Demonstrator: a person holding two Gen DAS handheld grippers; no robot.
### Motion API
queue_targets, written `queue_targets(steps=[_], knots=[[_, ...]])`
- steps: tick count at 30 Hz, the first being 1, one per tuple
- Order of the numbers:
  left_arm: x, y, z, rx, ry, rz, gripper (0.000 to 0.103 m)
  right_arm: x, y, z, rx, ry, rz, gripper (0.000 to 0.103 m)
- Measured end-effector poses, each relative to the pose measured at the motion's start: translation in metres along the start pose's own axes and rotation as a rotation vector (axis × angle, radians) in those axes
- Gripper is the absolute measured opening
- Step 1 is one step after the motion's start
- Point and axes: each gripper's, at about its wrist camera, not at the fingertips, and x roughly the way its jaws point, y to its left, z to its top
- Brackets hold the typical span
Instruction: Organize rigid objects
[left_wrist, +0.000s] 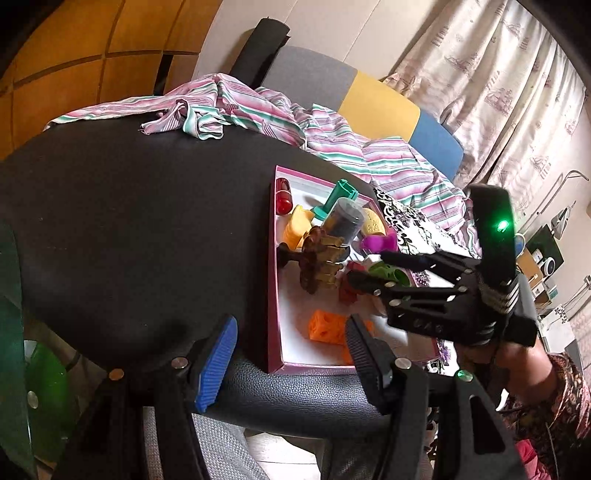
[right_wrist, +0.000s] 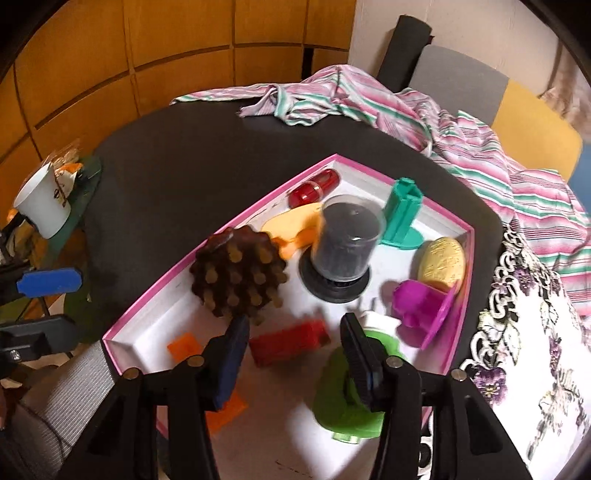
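Black round table, pink-rimmed box mid-frame crammed with bright plastic shapes, my right gripper spread over red block, left gripper spread, empty.

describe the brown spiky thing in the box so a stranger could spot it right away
On the black table lies a shallow pink-rimmed box with a white floor, full of small plastic objects. By its left wall, left of the clear-domed dark cylinder, sits the brown round piece. It alone bristles with tan pegs.

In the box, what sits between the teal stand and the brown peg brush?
The clear-domed black canister on its round base stands between the teal stand and brown peg brush, clearest in the right wrist view.
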Motion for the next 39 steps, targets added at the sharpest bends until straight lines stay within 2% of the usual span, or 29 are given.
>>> queue_targets(steps=[1, 7, 10, 13, 15, 20, 23, 24, 26, 31, 36, 39], knots=[[0.001, 0.0, 0.0, 0.001, 0.002, -0.002, 0.062, -0.003, -0.004, 0.001, 0.012, -0.011, -0.008, 0.066], [0.003, -0.005, 0.0, 0.012, 0.002, 0.001, 0.062, -0.041, -0.033, -0.006, 0.149, -0.088, -0.018, 0.066], [0.002, -0.012, 0.001, 0.033, -0.005, 0.018, 0.062, -0.05, -0.032, -0.014, 0.165, -0.088, -0.051, 0.066], [0.002, -0.024, 0.002, 0.088, 0.001, 0.076, 0.062, -0.051, -0.027, -0.024, 0.144, -0.056, -0.18, 0.066], [0.001, -0.031, 0.003, 0.123, -0.002, 0.136, 0.062, -0.049, -0.026, -0.029, 0.132, -0.041, -0.233, 0.066], [-0.003, -0.044, 0.008, 0.17, -0.033, 0.279, 0.062, -0.041, -0.03, -0.039, 0.177, 0.002, -0.221, 0.066], [-0.003, -0.049, 0.013, 0.199, -0.043, 0.354, 0.062, -0.046, -0.023, -0.04, 0.219, -0.013, -0.194, 0.067], [-0.004, -0.05, 0.015, 0.205, -0.046, 0.365, 0.062, -0.049, -0.019, -0.039, 0.23, -0.023, -0.188, 0.068], [-0.004, -0.05, 0.019, 0.204, -0.043, 0.377, 0.062, -0.053, -0.011, -0.037, 0.249, -0.039, -0.187, 0.085], [-0.003, -0.047, 0.027, 0.164, -0.029, 0.428, 0.062, -0.067, 0.004, -0.032, 0.277, -0.09, -0.179, 0.103], [-0.006, -0.044, 0.031, 0.127, -0.037, 0.444, 0.062, -0.074, 0.006, -0.028, 0.316, -0.086, -0.189, 0.103], [-0.007, -0.047, 0.032, 0.139, -0.051, 0.486, 0.062, -0.077, 0.005, -0.027, 0.356, -0.078, -0.238, 0.103]])
